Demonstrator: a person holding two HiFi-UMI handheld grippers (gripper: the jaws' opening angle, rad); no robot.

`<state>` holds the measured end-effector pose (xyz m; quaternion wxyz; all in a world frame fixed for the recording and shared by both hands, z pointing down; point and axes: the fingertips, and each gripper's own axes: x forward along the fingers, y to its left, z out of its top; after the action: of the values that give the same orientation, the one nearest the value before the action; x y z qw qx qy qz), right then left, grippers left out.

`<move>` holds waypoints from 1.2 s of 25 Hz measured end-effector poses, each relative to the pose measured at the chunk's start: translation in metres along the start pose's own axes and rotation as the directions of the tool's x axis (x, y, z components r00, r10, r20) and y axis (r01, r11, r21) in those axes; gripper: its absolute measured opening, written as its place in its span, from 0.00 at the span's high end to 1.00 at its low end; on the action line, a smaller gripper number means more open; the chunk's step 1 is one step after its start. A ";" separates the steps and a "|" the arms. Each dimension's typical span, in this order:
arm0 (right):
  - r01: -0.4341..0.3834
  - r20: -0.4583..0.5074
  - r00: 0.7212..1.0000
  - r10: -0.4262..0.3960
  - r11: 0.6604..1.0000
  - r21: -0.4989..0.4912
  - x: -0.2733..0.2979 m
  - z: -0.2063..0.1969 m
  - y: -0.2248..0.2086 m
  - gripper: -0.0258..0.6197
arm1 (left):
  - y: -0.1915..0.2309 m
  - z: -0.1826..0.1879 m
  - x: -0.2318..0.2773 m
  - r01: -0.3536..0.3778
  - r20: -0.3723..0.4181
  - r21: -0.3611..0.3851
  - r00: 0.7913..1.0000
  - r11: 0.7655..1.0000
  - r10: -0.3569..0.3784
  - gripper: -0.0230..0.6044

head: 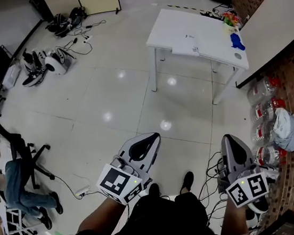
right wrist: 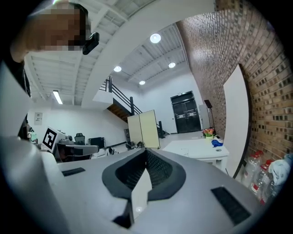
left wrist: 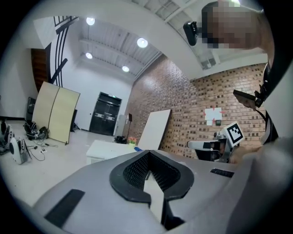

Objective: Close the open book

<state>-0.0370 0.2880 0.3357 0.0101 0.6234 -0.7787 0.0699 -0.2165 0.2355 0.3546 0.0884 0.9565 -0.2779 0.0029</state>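
The open book [head: 193, 43] shows as flat white pages on the white table [head: 167, 23] at the far upper right of the head view, too small to see in detail. Both grippers are held over the floor, well short of the table. My left gripper [head: 152, 136] points toward it with jaws together and nothing between them [left wrist: 147, 152]. My right gripper [head: 226, 139] is likewise shut and empty [right wrist: 145, 150]. The table appears ahead in both gripper views [left wrist: 107, 148] [right wrist: 192, 147].
A blue object [head: 237, 40] and a colourful bunch [head: 231, 20] sit at the table's right end. A white board [head: 279, 16] leans on the brick wall, with plastic bottles [head: 264, 109] below. Cables [head: 214, 175] lie near my feet. A seated person [head: 10, 180] is at left.
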 end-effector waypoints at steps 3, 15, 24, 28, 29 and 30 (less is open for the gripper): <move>0.015 0.000 1.000 -0.015 1.000 -0.019 -0.027 0.000 0.010 0.96 | -0.020 0.003 -0.013 0.019 0.013 -0.003 1.000 1.000 -0.019 0.96; -0.048 0.010 0.999 0.048 0.999 0.000 -0.118 -0.009 -0.003 0.96 | -0.115 0.005 -0.033 -0.049 0.017 0.021 0.999 0.999 0.049 0.96; -0.091 0.020 0.996 0.091 0.995 -0.036 -0.150 -0.013 0.000 0.96 | -0.153 -0.006 -0.047 -0.065 0.013 0.037 0.998 0.997 0.065 0.96; -0.074 0.022 0.997 0.074 0.997 -0.023 -0.149 -0.011 0.019 0.96 | -0.141 0.003 -0.070 -0.063 0.031 0.044 0.998 0.997 0.061 0.96; -0.070 0.022 0.997 0.071 0.997 -0.025 -0.149 -0.010 0.022 0.96 | -0.139 0.002 -0.073 -0.063 0.032 0.040 0.998 0.997 0.062 0.96; -0.066 0.023 0.998 0.066 0.997 -0.030 -0.150 -0.009 0.024 0.96 | -0.138 0.001 -0.075 -0.062 0.030 0.035 0.998 0.997 0.061 0.96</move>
<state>-0.0279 0.4401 0.3271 0.0076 0.5979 -0.7999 0.0513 -0.2064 0.3895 0.3268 0.0673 0.9489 -0.3083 -0.0031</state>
